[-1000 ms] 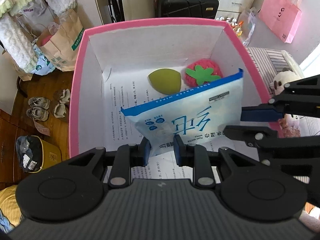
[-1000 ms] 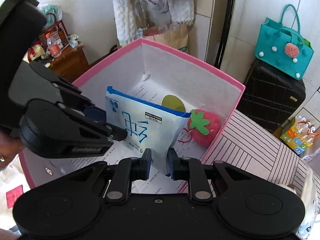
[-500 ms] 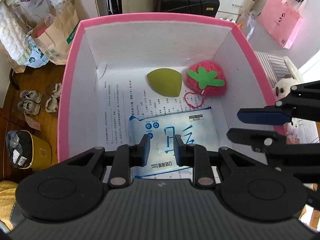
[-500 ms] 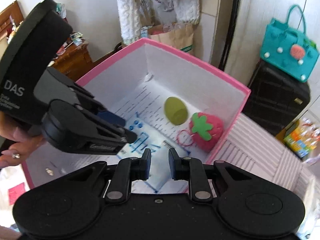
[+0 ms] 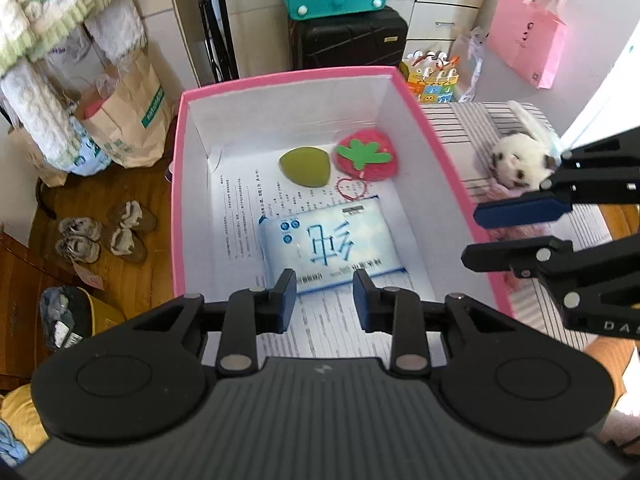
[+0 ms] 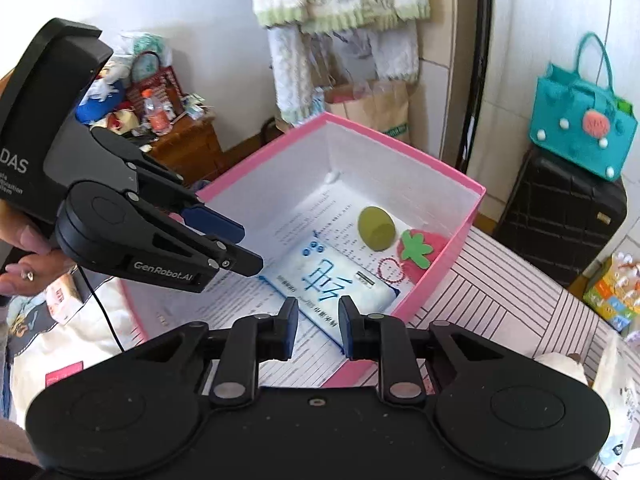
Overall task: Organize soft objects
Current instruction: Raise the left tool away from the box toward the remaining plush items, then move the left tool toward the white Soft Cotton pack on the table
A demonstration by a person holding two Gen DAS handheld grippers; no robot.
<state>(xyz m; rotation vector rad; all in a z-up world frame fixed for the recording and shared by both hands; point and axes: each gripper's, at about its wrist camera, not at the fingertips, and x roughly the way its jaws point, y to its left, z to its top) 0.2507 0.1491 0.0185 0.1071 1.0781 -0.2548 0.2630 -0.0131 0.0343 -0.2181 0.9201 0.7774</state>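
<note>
Three soft things lie in the pink box: the wipes pack flat on the paper lining, the green sponge and the knitted strawberry at the far end. A panda plush sits outside on the striped cloth to the right, so by my read there's work left. The left gripper hovers above the box's near edge, jaws apart, empty. The right gripper hangs over the right rim, also parted, holding nothing.
</note>
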